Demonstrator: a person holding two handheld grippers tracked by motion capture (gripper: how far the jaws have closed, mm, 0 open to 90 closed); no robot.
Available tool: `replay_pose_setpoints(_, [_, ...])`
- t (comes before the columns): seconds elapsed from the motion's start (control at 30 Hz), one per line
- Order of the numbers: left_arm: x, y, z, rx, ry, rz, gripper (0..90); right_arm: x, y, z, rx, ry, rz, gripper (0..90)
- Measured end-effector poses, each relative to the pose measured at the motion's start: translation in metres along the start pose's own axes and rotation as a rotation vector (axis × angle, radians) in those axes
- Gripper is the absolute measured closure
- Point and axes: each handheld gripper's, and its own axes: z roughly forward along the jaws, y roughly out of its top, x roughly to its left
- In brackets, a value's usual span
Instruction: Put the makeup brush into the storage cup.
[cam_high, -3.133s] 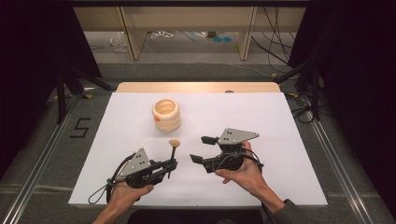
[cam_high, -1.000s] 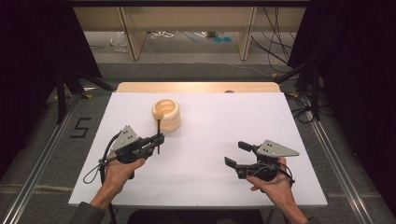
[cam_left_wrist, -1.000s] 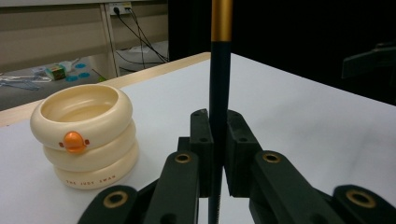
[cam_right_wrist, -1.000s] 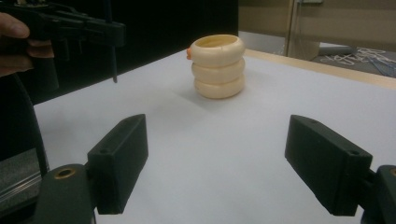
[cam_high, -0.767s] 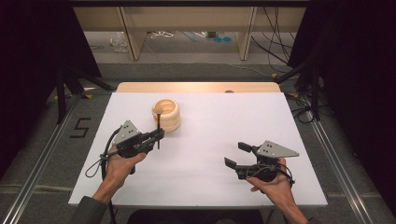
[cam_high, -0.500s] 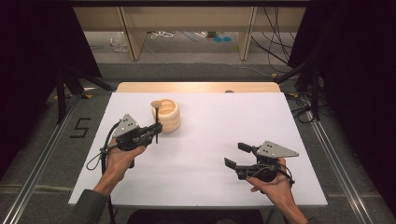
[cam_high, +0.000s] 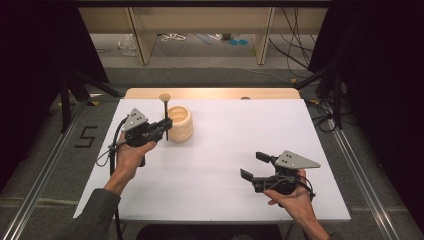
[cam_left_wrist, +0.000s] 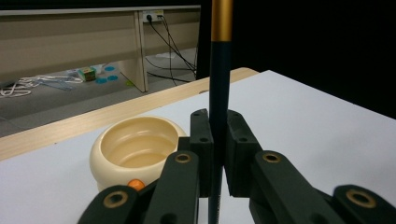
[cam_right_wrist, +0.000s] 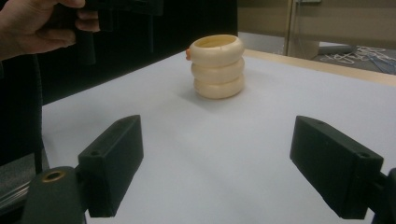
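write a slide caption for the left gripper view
Left gripper shut on an upright dark brush handle with a gold band, beside a cream ribbed cup on the white table.

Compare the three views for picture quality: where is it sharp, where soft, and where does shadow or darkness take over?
High view: evenly lit white table, black surroundings. Left gripper view: the brush handle clamped in the left gripper is sharp, the floor behind soft. Right gripper view: the right gripper looks blurred, the cream holder casts a faint shadow.

- High view hangs above my side, looking forward and down over the white table
- My gripper views sit low and close; both share the cream holder
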Motion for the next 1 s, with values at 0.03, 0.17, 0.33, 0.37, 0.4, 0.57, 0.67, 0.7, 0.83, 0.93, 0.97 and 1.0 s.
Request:
replay_pose_setpoints(0.03, [0.001, 0.0, 0.002, -0.003, 0.002, -0.004, 83.5, -0.001, 0.0, 0.001, -0.022, 0.004, -0.02, 16.6])
replay_pose_setpoints(0.17, [0.003, 0.002, 0.007, -0.005, 0.008, -0.007, 83.5, 0.001, 0.001, 0.0, -0.004, 0.003, -0.007, 16.3])
replay_pose_setpoints(0.33, [0.006, 0.003, 0.013, -0.012, 0.009, -0.015, 83.5, 0.0, 0.0, 0.001, -0.008, 0.006, -0.007, 15.9])
replay_pose_setpoints(0.37, [0.007, 0.003, 0.014, -0.01, 0.014, -0.017, 83.5, 0.0, 0.0, 0.0, -0.005, 0.007, -0.013, 15.8])
replay_pose_setpoints(0.4, [0.007, 0.003, 0.016, -0.014, 0.014, -0.025, 83.5, 0.001, 0.0, 0.001, -0.01, 0.016, -0.011, 15.8])
replay_pose_setpoints(0.57, [0.01, 0.007, 0.022, -0.016, 0.019, -0.015, 83.5, 0.0, -0.001, 0.002, -0.032, 0.008, -0.035, 15.7])
replay_pose_setpoints(0.67, [0.01, 0.01, 0.026, -0.02, 0.024, -0.022, 83.5, 0.0, -0.001, 0.002, -0.031, 0.011, -0.035, 15.7])
replay_pose_setpoints(0.7, [0.01, 0.01, 0.027, -0.019, 0.027, -0.019, 83.5, 0.0, -0.001, 0.003, -0.031, 0.012, -0.036, 15.7])
replay_pose_setpoints(0.83, [0.015, 0.009, 0.032, -0.013, 0.037, -0.013, 83.4, 0.0, -0.001, 0.002, -0.017, 0.017, -0.029, 15.7])
replay_pose_setpoints(0.93, [0.02, 0.007, 0.036, -0.014, 0.053, -0.025, 83.5, 0.001, -0.001, 0.002, -0.007, 0.029, -0.008, 15.7])
replay_pose_setpoints(0.97, [0.021, 0.007, 0.037, -0.018, 0.057, -0.031, 83.5, 0.001, -0.001, 0.002, -0.006, 0.03, -0.008, 15.7])
replay_pose_setpoints(1.0, [0.022, 0.007, 0.037, -0.021, 0.058, -0.042, 83.5, 0.001, -0.002, 0.002, -0.006, 0.032, -0.01, 15.7])
